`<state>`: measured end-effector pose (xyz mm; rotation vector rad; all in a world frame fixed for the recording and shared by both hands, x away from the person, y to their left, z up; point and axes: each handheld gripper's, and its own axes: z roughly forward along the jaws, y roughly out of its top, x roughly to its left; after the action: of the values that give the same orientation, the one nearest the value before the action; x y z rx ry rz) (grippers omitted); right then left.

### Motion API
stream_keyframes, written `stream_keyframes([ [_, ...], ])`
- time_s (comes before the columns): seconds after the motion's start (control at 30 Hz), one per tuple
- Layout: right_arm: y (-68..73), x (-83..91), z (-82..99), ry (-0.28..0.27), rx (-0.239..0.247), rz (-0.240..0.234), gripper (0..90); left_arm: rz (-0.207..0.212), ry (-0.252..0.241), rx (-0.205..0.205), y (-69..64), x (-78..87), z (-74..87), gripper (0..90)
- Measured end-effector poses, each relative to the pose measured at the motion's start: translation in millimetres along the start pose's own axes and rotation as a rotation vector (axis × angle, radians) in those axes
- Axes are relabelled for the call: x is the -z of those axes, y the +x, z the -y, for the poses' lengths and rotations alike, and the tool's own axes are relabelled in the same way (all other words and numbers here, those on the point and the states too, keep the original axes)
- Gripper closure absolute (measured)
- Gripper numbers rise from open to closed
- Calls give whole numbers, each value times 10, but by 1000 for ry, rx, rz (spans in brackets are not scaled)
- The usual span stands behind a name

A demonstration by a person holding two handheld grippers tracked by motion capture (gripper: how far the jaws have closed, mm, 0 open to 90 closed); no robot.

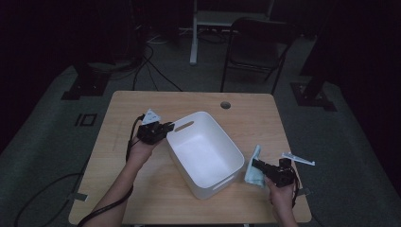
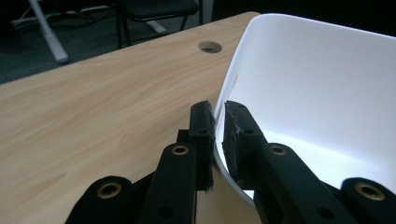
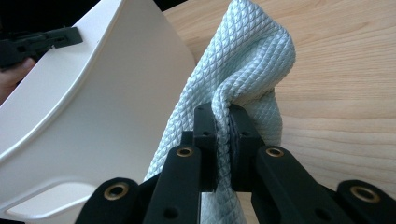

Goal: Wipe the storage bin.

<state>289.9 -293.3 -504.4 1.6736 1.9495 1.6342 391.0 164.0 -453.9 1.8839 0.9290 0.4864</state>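
Left tool [image 2: 218, 135] clenched on rim of stiff, light white plastic rectangular bin [image 1: 203, 153] mid-table [image 1: 142, 198]. Right tool [image 3: 223, 135] pinching soft, limp pale-blue waffle-textured cloth [image 3: 243, 60] beside bin; best gripped by a bunched fold.

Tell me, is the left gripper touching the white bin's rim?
Touching. In the left gripper view, the left gripper has its jaws closed on the white bin, one jaw on each side of the rim wall, no gap visible.

Your light wooden bench [image 1: 142, 189] carries a white bin [image 1: 203, 153] at its middle. A pale blue cloth [image 1: 254, 169] sits just beside the bin's right end.
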Motion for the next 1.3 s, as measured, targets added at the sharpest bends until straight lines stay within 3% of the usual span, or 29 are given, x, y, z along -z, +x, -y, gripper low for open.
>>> stream_keyframes([
  [0.2, 26, -44, 9, 9, 4, -10, 837, -40, -5, 45, -32, 176, 106, 806],
  [0.43, 18, -36, 6, 6, -1, -13, 837, -78, 1, 46, -100, 358, 205, 794],
  [0.57, 17, -43, 8, 10, -1, -14, 837, -78, -8, 50, -117, 418, 248, 787],
  [0.9, 35, -55, 14, 14, 1, -15, 837, -18, -25, 54, 26, 298, 216, 747],
  [1.1, 25, -62, 22, 17, -1, -13, 837, 21, -27, 58, 30, 211, 200, 734],
  [1.23, 27, -65, 23, 19, 0, -14, 837, 17, -19, 53, 19, 207, 184, 796],
  [1.27, 28, -68, 24, 19, 1, -15, 837, -15, -11, 47, 5, 212, 181, 796],
  [1.3, 31, -73, 25, 22, 0, -16, 837, -11, -10, 52, 10, 217, 183, 852],
])
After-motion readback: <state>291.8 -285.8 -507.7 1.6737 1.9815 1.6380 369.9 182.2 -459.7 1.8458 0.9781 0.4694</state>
